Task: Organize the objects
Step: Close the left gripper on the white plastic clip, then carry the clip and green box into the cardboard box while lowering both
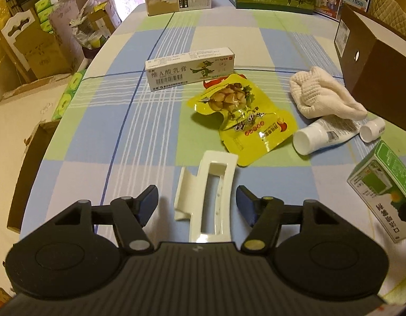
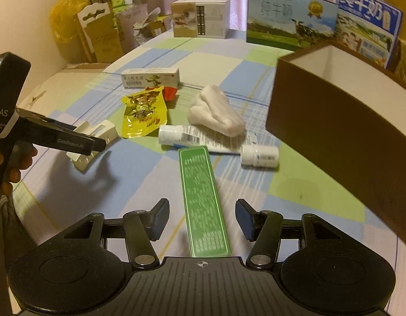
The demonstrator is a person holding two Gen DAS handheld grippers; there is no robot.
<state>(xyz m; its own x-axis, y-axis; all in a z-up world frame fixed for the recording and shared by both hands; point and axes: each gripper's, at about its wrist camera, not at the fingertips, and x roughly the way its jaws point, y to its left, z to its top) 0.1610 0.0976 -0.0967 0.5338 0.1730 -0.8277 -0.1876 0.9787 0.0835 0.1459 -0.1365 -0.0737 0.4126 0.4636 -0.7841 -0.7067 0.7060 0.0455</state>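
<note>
The white clip (image 1: 206, 197) lies flat on the checked cloth near the table's (image 1: 118, 137) near edge, and it is framed by the left gripper (image 1: 197, 202), whose fingers are spread wide to either side of it without touching. The green box (image 2: 203, 200) lies lengthwise further along the same edge, and it is straddled in the same way by the right gripper (image 2: 201, 217), whose fingers are also wide apart, with clear gaps on both sides. Nothing is held by either tool.

The step in hand is judged to be a double approach: each gripper has been lined up over its own item, and neither grasp has been made yet.

Beyond these, toward the table's middle, a yellow packet (image 1: 242, 115), a white tube (image 1: 324, 134), a small bottle (image 2: 259, 156), a rolled cloth (image 1: 326, 94) and a cream box (image 1: 189, 68) are scattered. The tube's far end is partly covered by the cloth. The brown bin (image 2: 334, 115), open at the top, stands by the right edge and is taken to be where the items are meant to go. Cartons are lined along the far edge.

For the next move, a lowering of each tool would be called for until the fingers flank the item's sides, then a closing across the narrow width. The clip is hollow and curved, so a grip across its long rails is judged safer than one on the loose flap
</note>
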